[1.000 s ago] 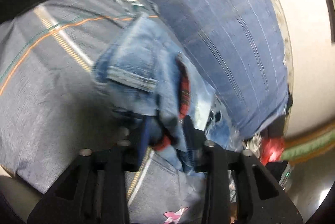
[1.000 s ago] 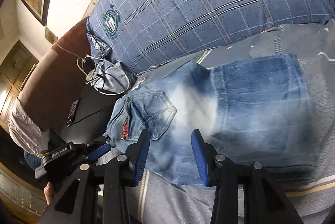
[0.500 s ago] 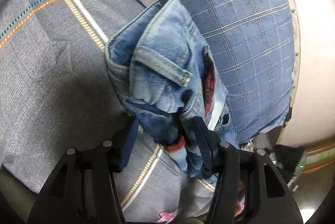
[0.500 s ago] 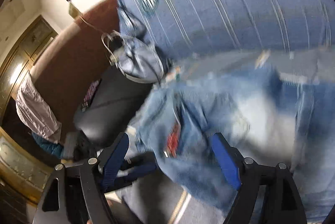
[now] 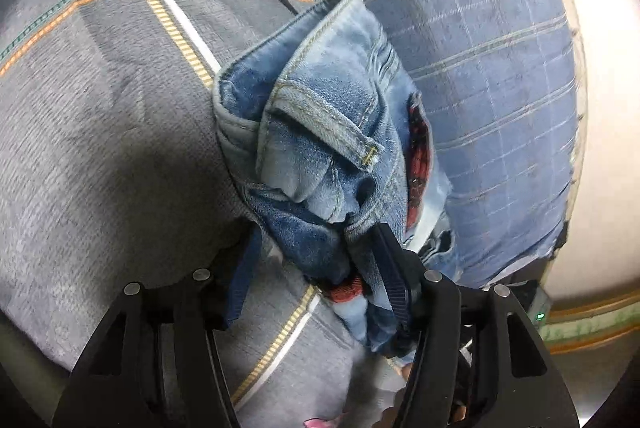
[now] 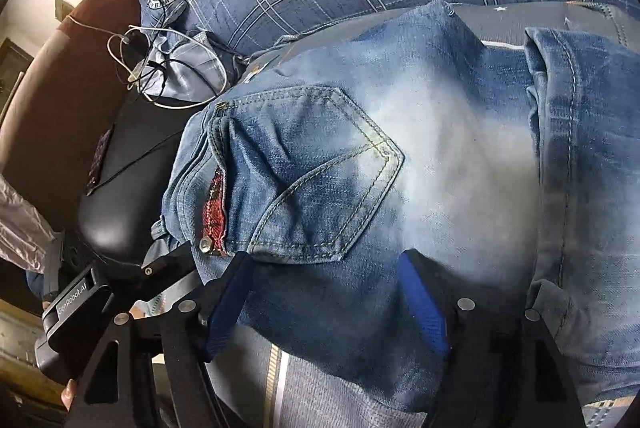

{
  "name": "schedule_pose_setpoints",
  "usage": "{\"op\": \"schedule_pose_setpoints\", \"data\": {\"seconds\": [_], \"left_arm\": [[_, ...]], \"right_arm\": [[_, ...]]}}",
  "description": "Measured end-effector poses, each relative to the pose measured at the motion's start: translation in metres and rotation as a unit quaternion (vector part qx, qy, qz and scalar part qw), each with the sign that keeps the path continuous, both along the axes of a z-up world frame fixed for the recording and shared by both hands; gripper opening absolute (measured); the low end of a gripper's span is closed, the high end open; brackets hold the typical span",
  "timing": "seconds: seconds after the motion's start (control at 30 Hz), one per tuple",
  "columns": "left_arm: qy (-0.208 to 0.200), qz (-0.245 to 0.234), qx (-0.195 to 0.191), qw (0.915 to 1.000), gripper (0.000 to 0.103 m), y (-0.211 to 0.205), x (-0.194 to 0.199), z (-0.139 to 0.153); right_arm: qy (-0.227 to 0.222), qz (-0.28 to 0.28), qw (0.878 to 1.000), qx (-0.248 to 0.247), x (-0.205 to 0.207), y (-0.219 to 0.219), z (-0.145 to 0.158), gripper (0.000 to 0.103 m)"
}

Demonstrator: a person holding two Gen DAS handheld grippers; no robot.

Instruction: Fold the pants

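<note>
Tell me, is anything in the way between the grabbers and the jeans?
No, nothing visible is. The jeans lie right between the open fingers of the right gripper. The left gripper, whose jaws have just been opening, has the waistband bunched between its fingers too.

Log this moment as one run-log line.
task: fold pants | left gripper: just opened, jeans waistband between jaws | right gripper: open over jeans | surface: bed

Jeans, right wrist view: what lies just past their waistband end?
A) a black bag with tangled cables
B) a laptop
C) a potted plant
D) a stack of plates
A: a black bag with tangled cables on it lies beside the waistband end of the jeans.
</note>
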State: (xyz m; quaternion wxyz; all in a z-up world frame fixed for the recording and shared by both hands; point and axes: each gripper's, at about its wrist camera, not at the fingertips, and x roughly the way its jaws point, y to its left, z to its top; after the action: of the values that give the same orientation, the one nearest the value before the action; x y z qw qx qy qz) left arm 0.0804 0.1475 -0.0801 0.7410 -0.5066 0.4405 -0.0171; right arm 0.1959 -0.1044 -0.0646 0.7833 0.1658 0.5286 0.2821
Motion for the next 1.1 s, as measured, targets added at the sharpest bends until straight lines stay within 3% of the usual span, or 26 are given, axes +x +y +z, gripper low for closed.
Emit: {"op": "schedule_pose_setpoints", "data": {"seconds": [0.07,0.17,0.23,0.3,0.47,0.7,0.83,1.1], "left_arm": [[-0.017,0.016,-0.002,0.9997,0.057,0.002,-0.005,0.005],[-0.044,0.018,0.016,0.9987,0.057,0.001,-0.005,0.016],[-0.029,0.017,0.022,0.9992,0.058,-0.001,0.002,0.013],[-0.006,0.026,0.004,0.9996,0.058,0.0,0.009,0.001],[-0.004,0.028,-0.004,0.9996,0.058,0.002,0.007,-0.005],[0.004,0.037,-0.025,0.999,0.059,0.004,-0.01,-0.013],[-0.002,0.047,-0.015,0.9988,0.059,0.005,-0.001,-0.012],[0.008,0.055,-0.042,0.9976,0.057,0.012,0.017,-0.018]], "right_arm": [[0.009,-0.005,1.0,0.016,0.002,-0.005,-0.002,0.073],[0.007,0.01,1.0,0.0,-0.001,-0.001,0.0,0.073],[0.001,0.017,1.0,-0.017,-0.005,0.004,0.001,0.073],[0.002,0.023,0.999,-0.026,-0.007,0.008,0.0,0.073],[-0.006,0.049,0.997,-0.06,-0.013,0.017,0.001,0.073],[-0.005,0.042,0.997,-0.058,-0.012,0.015,0.0,0.073],[-0.005,0.04,0.998,-0.056,-0.012,0.018,0.001,0.074],[-0.005,0.035,0.998,-0.045,-0.013,0.014,0.001,0.074]]}}
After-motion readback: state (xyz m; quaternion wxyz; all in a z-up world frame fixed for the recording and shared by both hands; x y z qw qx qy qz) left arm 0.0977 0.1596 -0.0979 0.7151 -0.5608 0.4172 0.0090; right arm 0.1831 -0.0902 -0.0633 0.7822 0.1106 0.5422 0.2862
